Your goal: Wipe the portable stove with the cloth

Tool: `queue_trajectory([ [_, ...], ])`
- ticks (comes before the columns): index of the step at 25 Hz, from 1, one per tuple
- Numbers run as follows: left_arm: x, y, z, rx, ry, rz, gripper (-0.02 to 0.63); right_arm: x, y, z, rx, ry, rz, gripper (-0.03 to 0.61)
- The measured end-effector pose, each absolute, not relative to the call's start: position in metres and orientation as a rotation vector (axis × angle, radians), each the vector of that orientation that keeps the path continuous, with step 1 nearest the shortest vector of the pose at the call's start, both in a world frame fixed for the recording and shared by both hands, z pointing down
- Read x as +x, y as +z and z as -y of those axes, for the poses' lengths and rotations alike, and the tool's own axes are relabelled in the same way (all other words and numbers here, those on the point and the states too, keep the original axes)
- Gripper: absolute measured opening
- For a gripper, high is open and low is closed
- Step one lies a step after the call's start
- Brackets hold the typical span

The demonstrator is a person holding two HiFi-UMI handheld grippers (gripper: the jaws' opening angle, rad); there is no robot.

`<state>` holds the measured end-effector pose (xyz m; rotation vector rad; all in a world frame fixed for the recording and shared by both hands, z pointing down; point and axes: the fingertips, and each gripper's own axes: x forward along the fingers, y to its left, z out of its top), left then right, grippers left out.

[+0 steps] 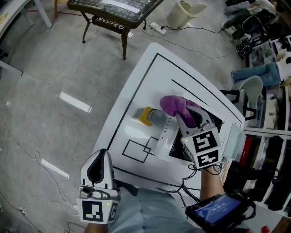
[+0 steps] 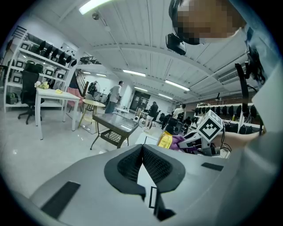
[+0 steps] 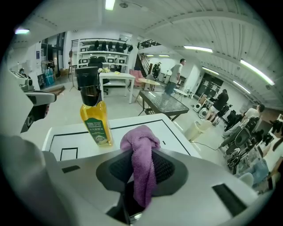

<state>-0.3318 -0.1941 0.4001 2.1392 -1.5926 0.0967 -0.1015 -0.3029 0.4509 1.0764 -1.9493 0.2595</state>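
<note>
On the right side of the white desk (image 1: 136, 82), my right claw (image 1: 187, 119) hangs over the portable stove (image 1: 164, 134), pointing steeply down at it. Its jaws are clamped on the purple cloth (image 1: 175, 104). In the right gripper view the cloth (image 3: 141, 163) runs as a twisted strip down between the two dark pads, with a bunched lump of it bulging out past the tips of the right claw (image 3: 141, 154). From my head view that lump sits above the far end of the stove, whose pale side panel and black top lie under the claw at the desk's right edge. I cannot tell whether the cloth actually touches the stove.

Just beside the cloth, toward the middle of the desk, an oil bottle (image 1: 148, 116) stands upright, its yellow body (image 3: 95, 119) and dark cap clear of the claw. Black lines and a small square outline are marked on the desk top around it.

My left claw (image 1: 104, 154) is held low at the near left corner of the desk, well apart from the stove. In the left gripper view the tips of the left claw (image 2: 142, 148) meet, with nothing between them.

Beyond the desk, a dark side table with a glass top (image 1: 113, 11) stands on the grey floor, and a pale bin (image 1: 184, 13) sits near it.
</note>
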Motion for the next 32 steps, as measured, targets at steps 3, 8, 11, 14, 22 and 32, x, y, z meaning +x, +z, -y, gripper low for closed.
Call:
queue_trajectory([
  [3,-0.329,0.398,0.192,2.153,0.096,1.584,0.018,-0.106,0.450,0.292,1.059,0.266,1.961,0.109],
  [8,-0.325,0.399,0.186,2.171,0.096,1.584,0.018,-0.117,0.454,0.273,1.016,0.274,1.988,0.109],
  [11,-0.321,0.400,0.175,2.182,0.095,1.586,0.018,-0.122,0.457,0.260,1.007,0.274,2.001,0.109],
  [14,-0.315,0.397,0.166,2.190,0.096,1.593,0.018,-0.123,0.457,0.249,0.999,0.277,2.017,0.109],
  [22,-0.292,0.381,0.144,2.230,0.039,1.593,0.018,-0.138,0.456,0.209,0.910,0.260,2.060,0.109],
  [32,-0.293,0.365,0.111,2.236,0.009,1.643,0.018,-0.150,0.451,0.172,0.796,0.187,2.040,0.109],
])
